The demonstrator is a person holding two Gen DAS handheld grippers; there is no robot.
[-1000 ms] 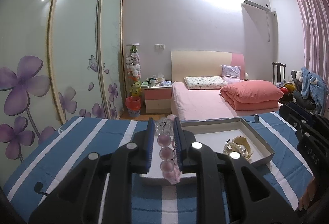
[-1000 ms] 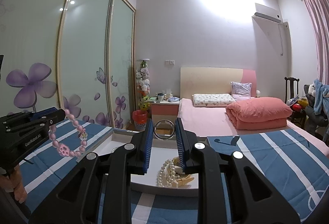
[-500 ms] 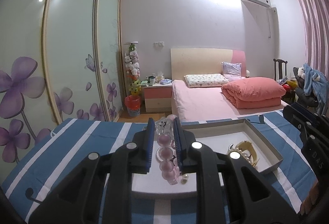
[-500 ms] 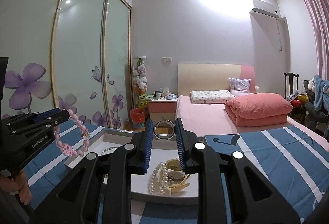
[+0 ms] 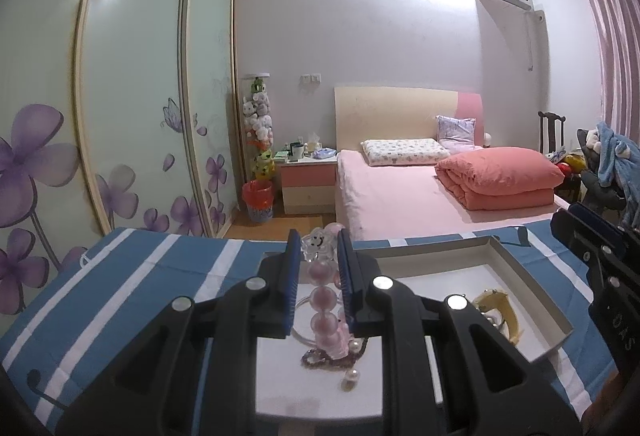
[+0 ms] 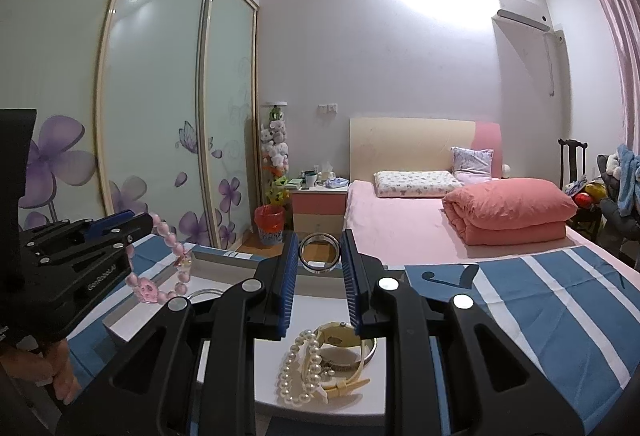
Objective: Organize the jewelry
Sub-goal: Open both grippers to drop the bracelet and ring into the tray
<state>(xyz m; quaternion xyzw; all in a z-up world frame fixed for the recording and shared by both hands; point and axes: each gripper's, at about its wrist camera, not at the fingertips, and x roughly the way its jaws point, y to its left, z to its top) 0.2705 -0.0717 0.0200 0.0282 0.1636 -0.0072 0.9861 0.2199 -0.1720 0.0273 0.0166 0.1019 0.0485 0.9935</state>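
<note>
My left gripper (image 5: 318,256) is shut on a pink bead bracelet (image 5: 323,300) with a clear flower charm; the bracelet hangs over the left part of a shallow white tray (image 5: 516,268), its low end near a dark bead chain (image 5: 320,358). The same gripper (image 6: 132,226) and bracelet (image 6: 176,268) show at the left of the right wrist view. My right gripper (image 6: 320,256) is shut on a silver bangle (image 6: 320,252), held above the tray (image 6: 120,324). A pearl bracelet (image 6: 298,372) and a cream watch (image 6: 340,344) lie in the tray below it.
The tray rests on a blue and white striped cloth (image 5: 132,276). A clear ring (image 6: 204,294) lies in the tray's left part. Behind stand a pink bed (image 6: 440,220), a nightstand (image 6: 318,203), a red bin (image 6: 270,224) and sliding wardrobe doors (image 6: 160,115).
Both grippers have come lower and closer over the tray, each still holding its piece. The pink bracelet's low end now hangs by the dark chain in the tray.
</note>
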